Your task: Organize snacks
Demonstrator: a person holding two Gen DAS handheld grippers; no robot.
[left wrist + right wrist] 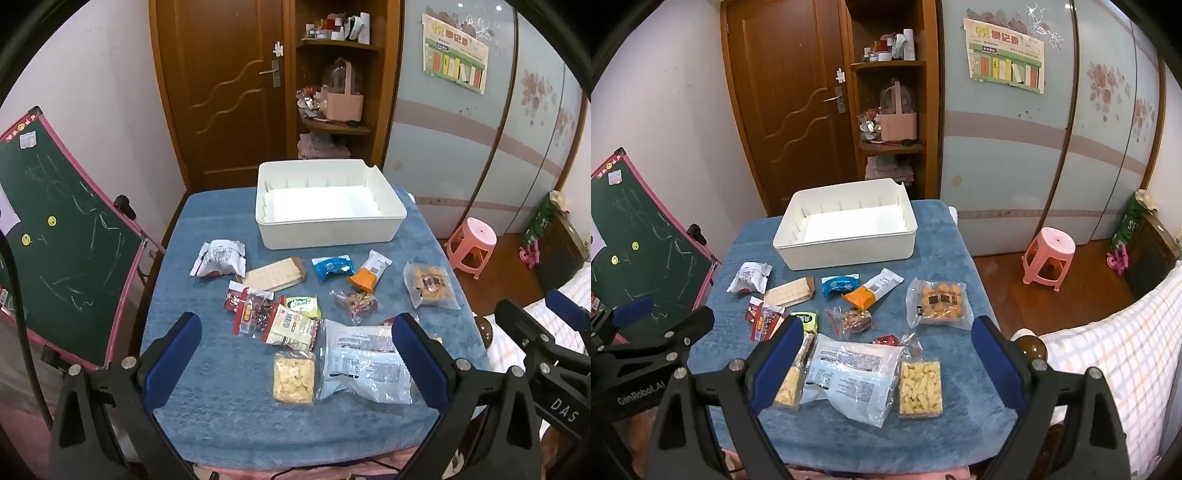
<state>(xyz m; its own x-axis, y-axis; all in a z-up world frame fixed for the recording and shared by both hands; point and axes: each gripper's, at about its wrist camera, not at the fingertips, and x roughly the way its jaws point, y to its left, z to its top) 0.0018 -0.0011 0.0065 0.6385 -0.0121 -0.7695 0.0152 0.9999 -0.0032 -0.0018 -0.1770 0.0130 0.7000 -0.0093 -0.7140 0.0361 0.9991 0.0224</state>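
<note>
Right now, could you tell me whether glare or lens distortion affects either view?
Left wrist view: the white bin floor is blown out, and the door bows. Right wrist view: the same washed-out floor, curved wardrobe edges, dark corners.

A fuzzy, matt blue cloth [207,406] covers the table, and the white bin [332,229] at its far edge looks like smooth, matt plastic. Near the front edge, the large white snack bag [857,376] is glossy, crinkled plastic film. The door [221,92] behind is varnished wood.

The left claw [661,314] hides part of the red snack packet [761,321] (print too small to read).
</note>
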